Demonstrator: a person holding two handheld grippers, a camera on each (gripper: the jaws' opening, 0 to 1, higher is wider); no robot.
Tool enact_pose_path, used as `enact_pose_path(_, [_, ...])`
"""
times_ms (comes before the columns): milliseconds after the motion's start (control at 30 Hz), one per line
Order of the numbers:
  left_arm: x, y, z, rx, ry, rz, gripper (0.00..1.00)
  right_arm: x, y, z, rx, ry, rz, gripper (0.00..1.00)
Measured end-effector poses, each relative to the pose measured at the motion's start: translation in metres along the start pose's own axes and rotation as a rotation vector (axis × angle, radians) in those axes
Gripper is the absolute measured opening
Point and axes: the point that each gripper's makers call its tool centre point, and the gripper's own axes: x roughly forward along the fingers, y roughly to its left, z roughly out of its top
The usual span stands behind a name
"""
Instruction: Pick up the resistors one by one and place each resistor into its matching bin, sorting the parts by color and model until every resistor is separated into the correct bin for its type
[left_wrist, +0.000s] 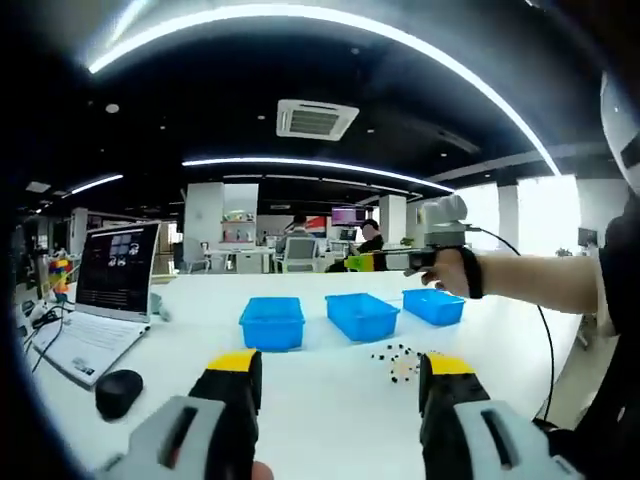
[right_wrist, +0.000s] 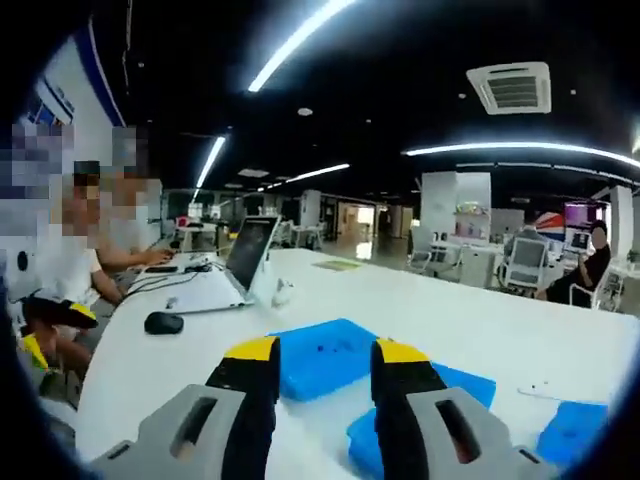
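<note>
A small pile of resistors (left_wrist: 400, 361) lies on the white table (left_wrist: 320, 345), in front of three blue bins (left_wrist: 272, 322) (left_wrist: 362, 315) (left_wrist: 434, 305) set in a row. My left gripper (left_wrist: 342, 372) hovers low over the table on the near side of the bins, open with nothing between its yellow-tipped jaws. A hand holds my right gripper (left_wrist: 352, 263) up in the air behind the bins. In the right gripper view that gripper (right_wrist: 325, 368) is open and empty, looking down over the bins (right_wrist: 320, 355) (right_wrist: 462, 385) (right_wrist: 570, 430).
An open laptop (left_wrist: 110, 285) and a black mouse (left_wrist: 118, 392) sit at the table's left end. The same laptop (right_wrist: 245, 255) and mouse (right_wrist: 163, 322) appear beyond the bins. People sit at the table's far end (right_wrist: 75, 260). A cable (left_wrist: 545, 330) hangs from the right arm.
</note>
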Motion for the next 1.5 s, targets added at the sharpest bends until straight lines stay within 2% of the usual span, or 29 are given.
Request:
enact_pose_path(67, [0.003,-0.006,0.002,0.005,-0.007,-0.032,0.65,-0.032,0.003,0.004,0.04,-0.057,0.002,0.4])
enact_pose_path(200, [0.007,-0.016,0.004,-0.004,-0.008,-0.082,0.65,-0.091,0.001,-0.005,0.073,-0.07,-0.038,0.39])
enact_pose_path(267, [0.01,-0.021,0.003,0.004,-0.002,-0.103,0.65,-0.128,-0.003,-0.013,0.119,-0.089,-0.098,0.39])
enact_pose_path(367, [0.012,-0.025,0.0,0.011,0.013,-0.116,0.65,-0.172,0.006,-0.029,0.251,-0.102,-0.096,0.39])
enact_pose_path(433, [0.013,-0.026,-0.001,0.012,0.018,-0.122,0.65,-0.201,-0.001,-0.041,0.244,-0.103,-0.162,0.38])
enact_pose_path(533, [0.015,-0.028,-0.003,0.012,0.028,-0.13,0.65,-0.232,-0.002,-0.054,0.26,-0.084,-0.218,0.37])
enact_pose_path(633, [0.015,-0.03,-0.006,0.004,0.039,-0.139,0.65,-0.246,0.001,-0.055,0.247,-0.077,-0.245,0.37])
enact_pose_path(733, [0.016,-0.031,-0.008,0.007,0.048,-0.14,0.64,-0.245,0.007,-0.055,0.192,-0.045,-0.232,0.37])
enact_pose_path(800, [0.015,-0.032,-0.009,0.008,0.05,-0.142,0.64,-0.24,0.009,-0.055,0.186,-0.038,-0.211,0.37])
enact_pose_path(1000, [0.008,-0.032,-0.01,0.011,0.05,-0.139,0.64,-0.216,0.01,-0.052,0.144,0.016,-0.133,0.36])
enact_pose_path(1167, [0.001,-0.026,-0.016,0.009,0.063,-0.129,0.64,-0.189,0.011,-0.048,0.058,0.101,-0.035,0.35])
enact_pose_path(1467, [-0.011,-0.024,-0.028,0.021,0.095,-0.132,0.64,-0.129,0.016,-0.063,-0.092,0.352,0.197,0.34])
enact_pose_path(1500, [-0.013,-0.024,-0.029,0.024,0.098,-0.134,0.64,-0.12,0.016,-0.063,-0.118,0.362,0.213,0.34])
